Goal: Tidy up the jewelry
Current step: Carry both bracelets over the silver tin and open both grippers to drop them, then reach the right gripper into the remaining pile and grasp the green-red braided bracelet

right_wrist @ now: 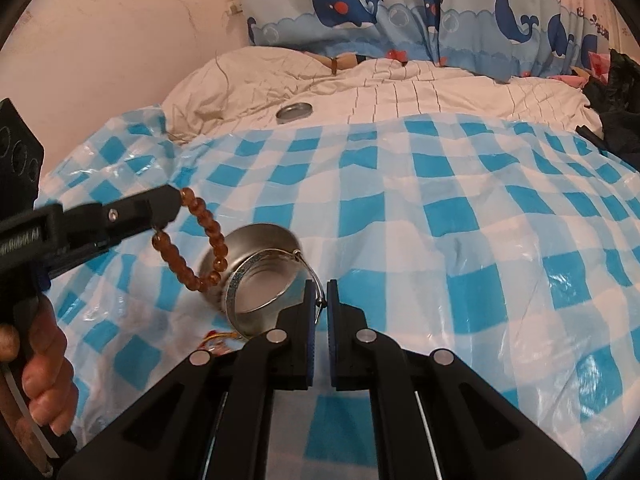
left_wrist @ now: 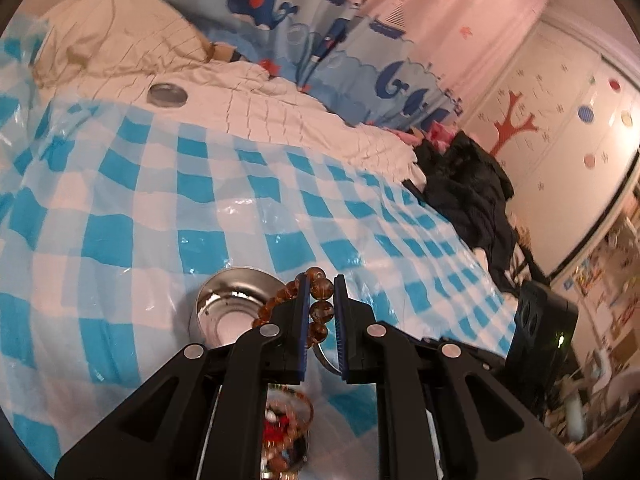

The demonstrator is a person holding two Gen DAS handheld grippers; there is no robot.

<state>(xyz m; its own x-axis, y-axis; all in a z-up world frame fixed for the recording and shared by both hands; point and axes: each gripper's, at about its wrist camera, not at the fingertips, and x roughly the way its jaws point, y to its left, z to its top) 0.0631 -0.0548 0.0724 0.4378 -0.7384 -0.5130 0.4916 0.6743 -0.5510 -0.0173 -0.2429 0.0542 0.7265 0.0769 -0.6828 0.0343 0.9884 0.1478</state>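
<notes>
My left gripper [left_wrist: 322,304] is shut on an amber bead bracelet [left_wrist: 322,311] and holds it above the blue-checked plastic sheet [left_wrist: 160,208]. In the right wrist view the left gripper [right_wrist: 170,204] comes in from the left with the bracelet [right_wrist: 188,256] hanging over a round silver tin [right_wrist: 256,248]. My right gripper [right_wrist: 320,304] is shut on a silver bangle [right_wrist: 240,284], held just above the tin's near rim. The tin also shows in the left wrist view [left_wrist: 232,300].
A round tin lid [right_wrist: 294,112] lies on the white duvet [right_wrist: 440,92] at the back, near a pillow [right_wrist: 240,76]. More beads and red jewelry [left_wrist: 280,428] lie under my left gripper. Dark clothes [left_wrist: 468,184] are piled at the bed's right edge.
</notes>
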